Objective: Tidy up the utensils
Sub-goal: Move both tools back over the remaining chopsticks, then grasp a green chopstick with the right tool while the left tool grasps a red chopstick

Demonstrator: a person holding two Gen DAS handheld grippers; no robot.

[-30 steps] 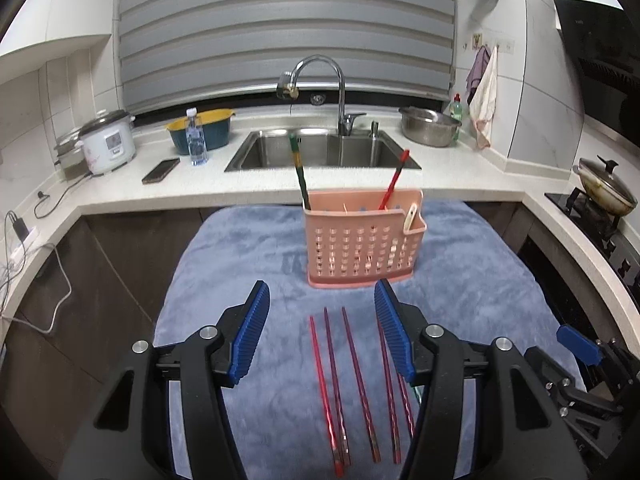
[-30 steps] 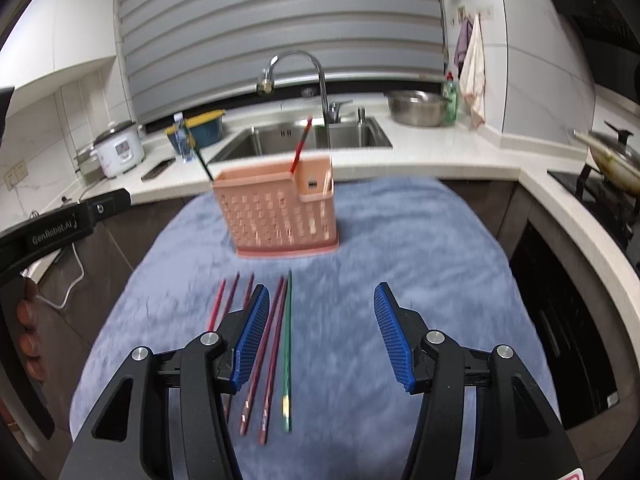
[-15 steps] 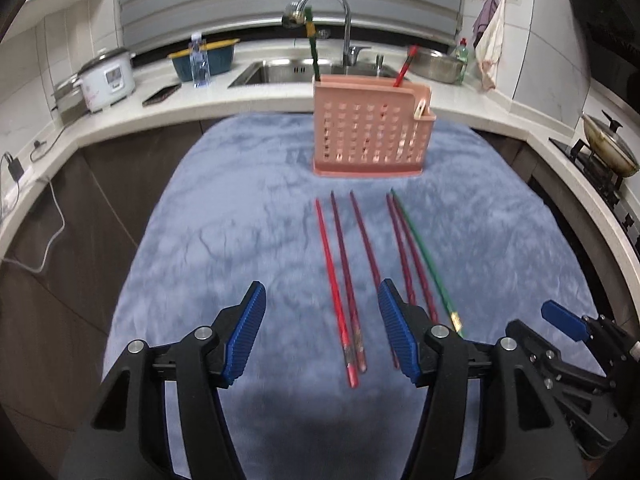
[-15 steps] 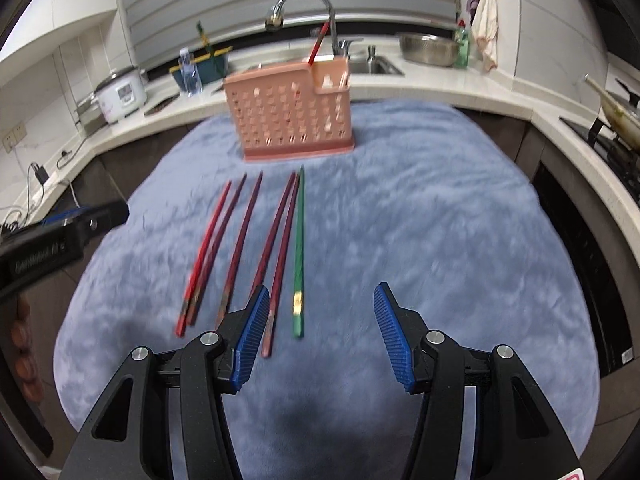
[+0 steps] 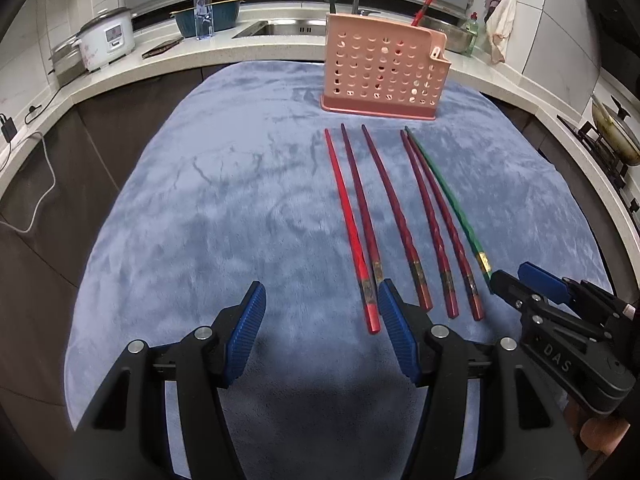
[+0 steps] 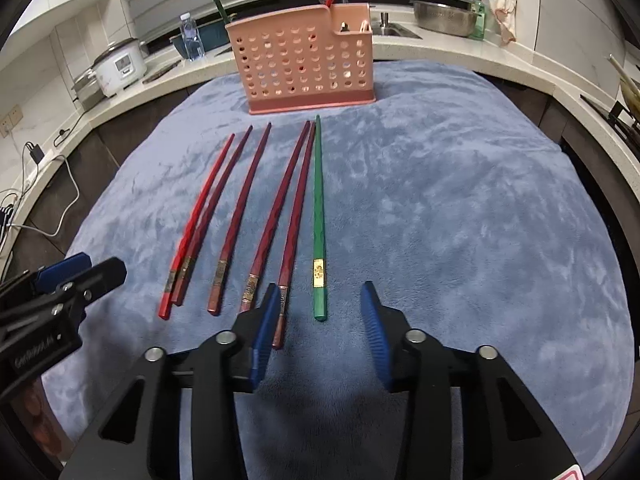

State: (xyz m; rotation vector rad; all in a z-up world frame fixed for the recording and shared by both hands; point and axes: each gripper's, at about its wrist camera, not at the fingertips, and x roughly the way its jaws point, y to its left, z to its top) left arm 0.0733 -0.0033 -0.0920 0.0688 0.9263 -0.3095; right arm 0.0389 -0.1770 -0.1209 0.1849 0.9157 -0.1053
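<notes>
A pink perforated utensil caddy [image 5: 384,72] [image 6: 304,68] stands at the far side of the blue mat; a green and a red chopstick stand in it. Several red chopsticks [image 5: 394,216] [image 6: 240,212] and one green chopstick [image 5: 448,204] [image 6: 319,220] lie side by side on the mat in front of it. My left gripper [image 5: 320,300] is open and empty, low over the mat, left of the chopsticks' near ends. My right gripper [image 6: 318,296] is open, its fingers either side of the green chopstick's near end.
The blue mat [image 5: 224,208] covers a round table ringed by a white counter. A rice cooker [image 5: 106,42], water bottle [image 5: 204,14], phone, sink, steel bowl [image 6: 444,18] and a pan on the stove [image 5: 612,136] sit beyond.
Both grippers have dropped lower toward the mat and pulled back from the caddy. The right gripper has shifted to straddle the green chopstick's end. Both stayed open.
</notes>
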